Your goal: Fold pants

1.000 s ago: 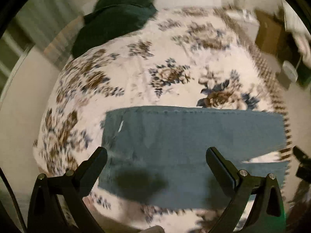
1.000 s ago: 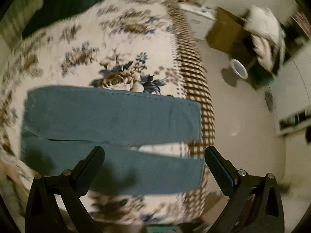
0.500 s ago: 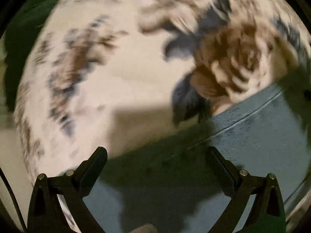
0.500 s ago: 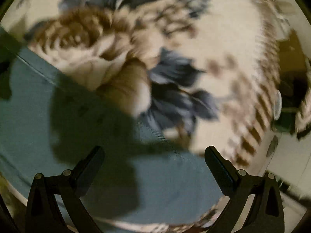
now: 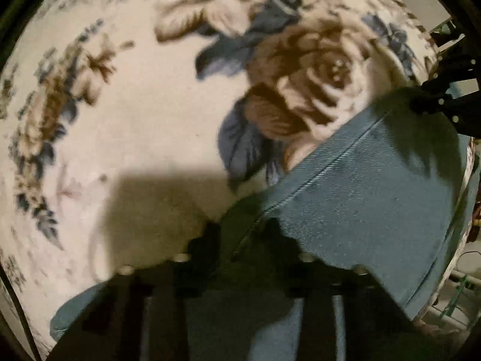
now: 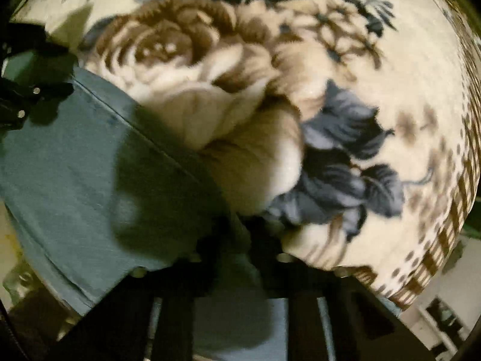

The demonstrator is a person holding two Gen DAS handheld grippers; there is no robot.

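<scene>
Pants (image 5: 375, 210), blue denim, no readable label; left gripper (image 5: 243, 237) and right gripper (image 6: 237, 234) each pinch the seamed edge on floral blanket (image 5: 135, 120)

A second ago both grippers hung wide open above the blue denim pants (image 5: 375, 198). Since then they have dropped right down to the cream floral blanket (image 5: 144, 126), and the black left gripper (image 5: 240, 240) and black right gripper (image 6: 237, 234) have each closed onto the far seamed edge of the fabric.
</scene>
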